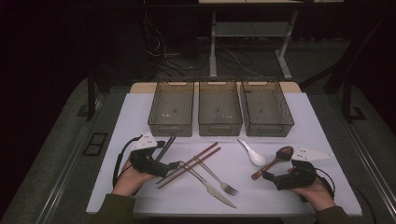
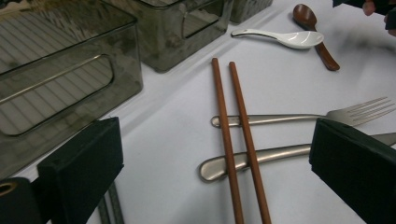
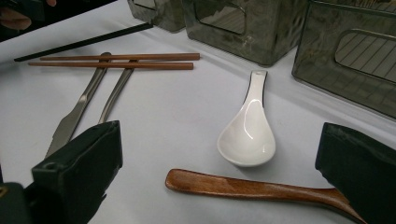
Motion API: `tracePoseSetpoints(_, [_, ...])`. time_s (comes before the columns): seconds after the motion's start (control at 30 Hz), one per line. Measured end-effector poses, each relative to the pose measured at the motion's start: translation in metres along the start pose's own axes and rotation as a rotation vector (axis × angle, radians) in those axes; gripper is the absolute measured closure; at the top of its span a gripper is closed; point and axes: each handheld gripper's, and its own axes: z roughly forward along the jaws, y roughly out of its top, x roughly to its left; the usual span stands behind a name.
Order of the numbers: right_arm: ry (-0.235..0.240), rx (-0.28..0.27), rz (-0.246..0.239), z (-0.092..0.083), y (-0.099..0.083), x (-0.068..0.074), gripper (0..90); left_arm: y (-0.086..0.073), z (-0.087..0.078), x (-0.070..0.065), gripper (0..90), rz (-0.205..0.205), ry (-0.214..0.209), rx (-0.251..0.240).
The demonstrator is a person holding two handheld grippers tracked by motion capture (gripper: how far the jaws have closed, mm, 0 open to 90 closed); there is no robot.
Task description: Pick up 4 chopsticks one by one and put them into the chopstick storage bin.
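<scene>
Sorting looks unstarted: all three bins (image 1: 219, 112) sit empty. In front of the middle bin, the wooden chopsticks (image 2: 236, 135) lie across the fork (image 2: 299, 117) and knife (image 2: 252, 158) handles. Left gripper (image 1: 173, 165) faces the chopsticks and right gripper (image 1: 267, 176) the wooden spoon (image 3: 257, 189), jaws apart, holding nothing.

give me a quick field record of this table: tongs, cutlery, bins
left tongs: open, aimed at the brown chopsticks
right tongs: open, over the wooden spoon
chopsticks: lying across fork and knife handles
white spoon: beside the wooden spoon, apart
black chopsticks: by the left hand
bins: three, empty, in a row
</scene>
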Motion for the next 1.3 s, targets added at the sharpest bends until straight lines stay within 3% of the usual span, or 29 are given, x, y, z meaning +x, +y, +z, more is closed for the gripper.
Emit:
tracePoseSetpoints(0.4, [0.000,0.004,0.006,0.002,0.000,-0.001,0.4,-0.008,-0.007,0.013,12.9,-0.016,0.069,0.027])
tracePoseSetpoints(0.7, [-0.001,0.006,0.004,0.002,0.000,0.001,0.4,-0.014,-0.005,0.030,24.2,-0.020,0.135,0.088])
tracePoseSetpoints(0.97, [-0.003,0.010,0.005,0.002,0.000,0.001,0.4,-0.013,0.000,0.043,32.9,-0.053,0.172,0.085])
tracePoseSetpoints(1.17, [-0.004,0.011,0.005,0.002,0.000,0.001,0.4,-0.011,0.004,0.052,40.6,-0.089,0.163,0.075])
tracePoseSetpoints(1.3, [-0.007,0.016,0.005,0.003,0.000,0.001,0.4,-0.008,0.009,0.056,45.9,-0.087,0.161,0.090])
